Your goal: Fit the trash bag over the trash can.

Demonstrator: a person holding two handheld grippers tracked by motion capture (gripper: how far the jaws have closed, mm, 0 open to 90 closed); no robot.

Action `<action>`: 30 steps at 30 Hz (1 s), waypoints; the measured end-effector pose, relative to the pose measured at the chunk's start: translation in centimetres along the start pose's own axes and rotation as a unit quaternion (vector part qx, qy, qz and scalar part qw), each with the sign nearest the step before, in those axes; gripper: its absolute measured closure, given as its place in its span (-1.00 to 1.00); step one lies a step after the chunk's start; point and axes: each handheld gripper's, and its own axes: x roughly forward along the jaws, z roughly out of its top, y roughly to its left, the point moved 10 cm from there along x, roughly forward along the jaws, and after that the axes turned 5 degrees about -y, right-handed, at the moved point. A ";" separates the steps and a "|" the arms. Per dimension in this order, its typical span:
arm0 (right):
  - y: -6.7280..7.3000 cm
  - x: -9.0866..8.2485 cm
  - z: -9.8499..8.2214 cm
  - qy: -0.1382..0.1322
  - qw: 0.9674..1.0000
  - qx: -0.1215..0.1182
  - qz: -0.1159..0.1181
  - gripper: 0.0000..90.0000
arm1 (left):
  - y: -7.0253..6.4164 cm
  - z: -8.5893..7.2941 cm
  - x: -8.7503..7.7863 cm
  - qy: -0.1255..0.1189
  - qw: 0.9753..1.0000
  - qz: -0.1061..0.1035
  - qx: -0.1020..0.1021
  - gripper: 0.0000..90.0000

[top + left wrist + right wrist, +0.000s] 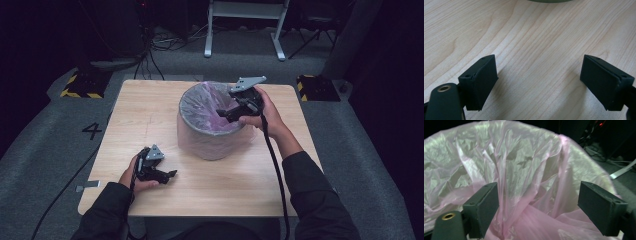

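A round bin (212, 140) lined with a thin pink plastic bag (205, 105) stands in the middle of the wooden table (150, 115). My right gripper (223, 114) hangs over the bin's right rim, pointing into it. In the right gripper view its jaws stand wide apart, open, with the crumpled pink bag liner (529, 177) beyond them and nothing pinched. My left gripper (173, 174) rests low near the table's front left, held in a hand. In the left gripper view the left gripper (539, 82) is open over bare wood (536, 37).
A dark cable (275, 165) trails from the right gripper along the forearm. Beyond the table lie a grey floor, yellow-black striped blocks (80, 85), loose cables (170, 42) and white frame legs (245, 30). Bare wood lies left of the bin and along the front edge.
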 end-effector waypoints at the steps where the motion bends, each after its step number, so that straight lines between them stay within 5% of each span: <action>1: -0.1 -0.2 0.2 -0.008 1.000 0.003 -0.004 -0.61 | 0.0 0.0 0.0 0.000 1.000 0.000 0.001 -0.69; 18: 0.5 -2.4 1.2 -0.075 0.997 0.008 -0.006 -0.58 | 0.0 0.0 0.0 0.000 1.000 0.000 0.001 -0.69; 30: 0.7 -3.3 0.5 -0.076 0.997 0.004 -0.012 -0.58 | 0.0 0.0 0.0 0.000 1.000 0.000 0.001 -0.69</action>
